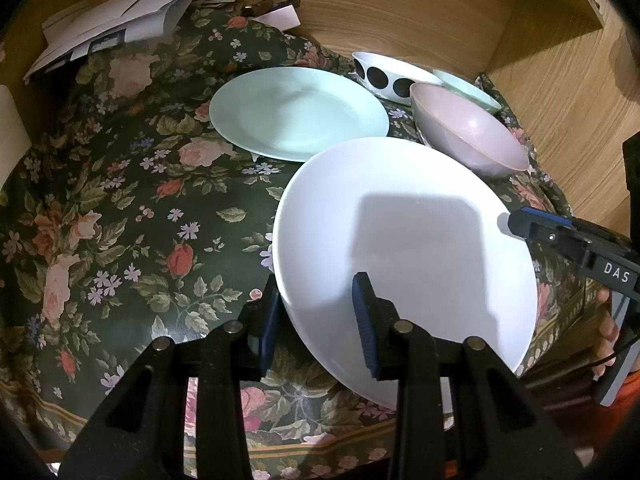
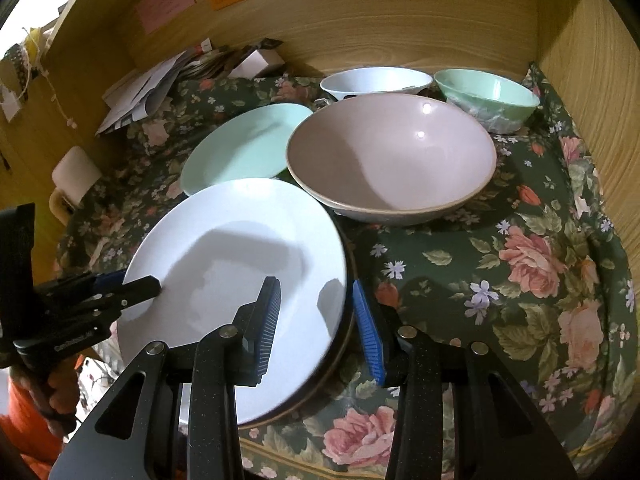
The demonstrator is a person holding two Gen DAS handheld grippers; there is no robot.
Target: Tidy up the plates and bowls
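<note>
A white plate (image 1: 404, 256) lies near the front of the floral tablecloth, on top of a dark-rimmed plate (image 2: 340, 356). My left gripper (image 1: 316, 320) is open with its jaws on either side of the white plate's left rim. My right gripper (image 2: 316, 324) is open astride the plates' right rim; it also shows in the left wrist view (image 1: 520, 224). Behind are a mint plate (image 1: 296, 112), a pink bowl (image 2: 392, 156), a white bowl with black dots (image 1: 384, 72) and a mint bowl (image 2: 488, 96).
Wooden walls (image 2: 400, 20) enclose the table at the back and right. A heap of papers (image 1: 116, 24) lies at the back left. A white cup (image 2: 74, 174) stands at the left edge. The floral cloth (image 1: 120, 208) is bare on the left.
</note>
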